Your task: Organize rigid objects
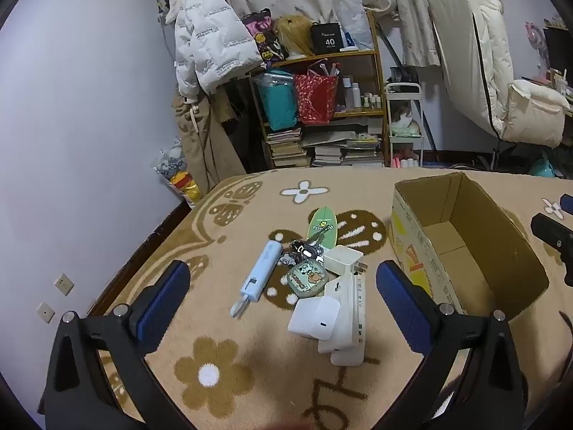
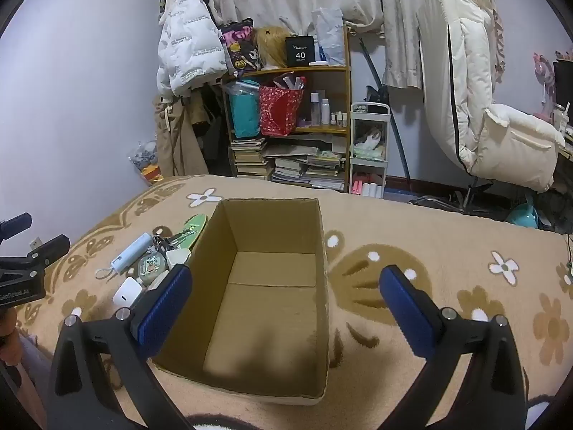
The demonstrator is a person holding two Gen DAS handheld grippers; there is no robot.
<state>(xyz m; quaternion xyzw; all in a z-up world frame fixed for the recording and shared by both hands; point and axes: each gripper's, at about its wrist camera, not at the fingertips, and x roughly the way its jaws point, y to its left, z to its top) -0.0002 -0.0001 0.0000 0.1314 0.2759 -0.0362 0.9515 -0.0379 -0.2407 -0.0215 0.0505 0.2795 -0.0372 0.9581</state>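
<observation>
A small pile lies on the beige flowered blanket [image 1: 250, 387]: a light blue stick-shaped device [image 1: 258, 269], a bunch of keys with a round cartoon tag [image 1: 307, 276], a green mini skateboard [image 1: 319, 226], a white plug adapter [image 1: 343, 259], a white power strip [image 1: 349, 322] and a white square charger [image 1: 314, 317]. My left gripper [image 1: 283, 297] hangs open above the pile, holding nothing. To the right stands an empty cardboard box [image 1: 462, 247]. My right gripper [image 2: 286, 304] is open over the box [image 2: 272, 286], holding nothing. The pile [image 2: 150, 265] shows left of the box.
The bed's far edge runs behind the pile. Beyond it stand a wooden shelf [image 1: 322, 107] with bags and stacked books, a white jacket [image 1: 207, 46] on a rack, and a white cart [image 1: 404, 125]. A cream reclining chair [image 2: 483, 114] stands at the right.
</observation>
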